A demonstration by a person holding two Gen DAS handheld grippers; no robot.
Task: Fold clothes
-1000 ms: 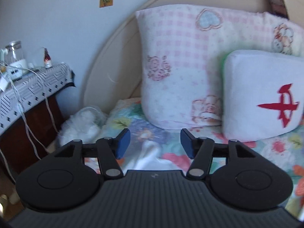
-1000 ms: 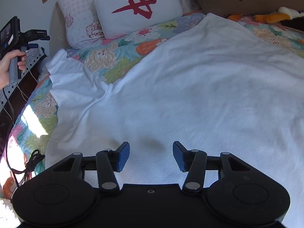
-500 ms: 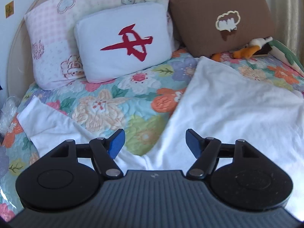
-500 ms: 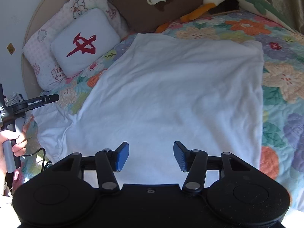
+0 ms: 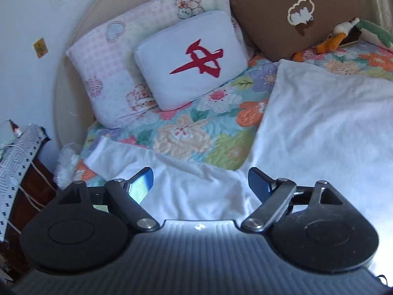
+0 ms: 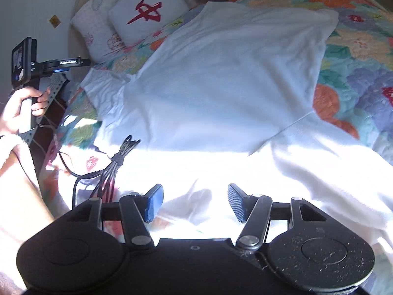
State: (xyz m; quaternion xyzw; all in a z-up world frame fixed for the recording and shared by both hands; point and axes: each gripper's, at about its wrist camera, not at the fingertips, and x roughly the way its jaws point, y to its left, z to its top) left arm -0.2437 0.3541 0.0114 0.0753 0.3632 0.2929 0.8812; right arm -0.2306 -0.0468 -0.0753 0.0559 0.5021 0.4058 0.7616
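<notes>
Left wrist view: the left gripper [image 5: 200,184] is hanging wide, its jaws having just been opening, nothing between them; it is hovering over a sleeve of the white shirt [image 5: 319,127], which is lying spread on the floral quilt [image 5: 186,135] below the red-marked cushion [image 5: 191,59].

Right wrist view: the right gripper [image 6: 195,202] is standing moderately apart, jaws having just been opening, empty, above the shirt's sunlit near edge; the left hand [image 6: 22,105] is gripping its handle left of the shirt.

White garment [image 5: 319,127], multicoloured floral quilt [image 5: 186,135], white cushion [image 5: 191,59] with red symbol, plain brown pillow [image 5: 275,17], blue-padded gripper [image 5: 200,184]
</notes>
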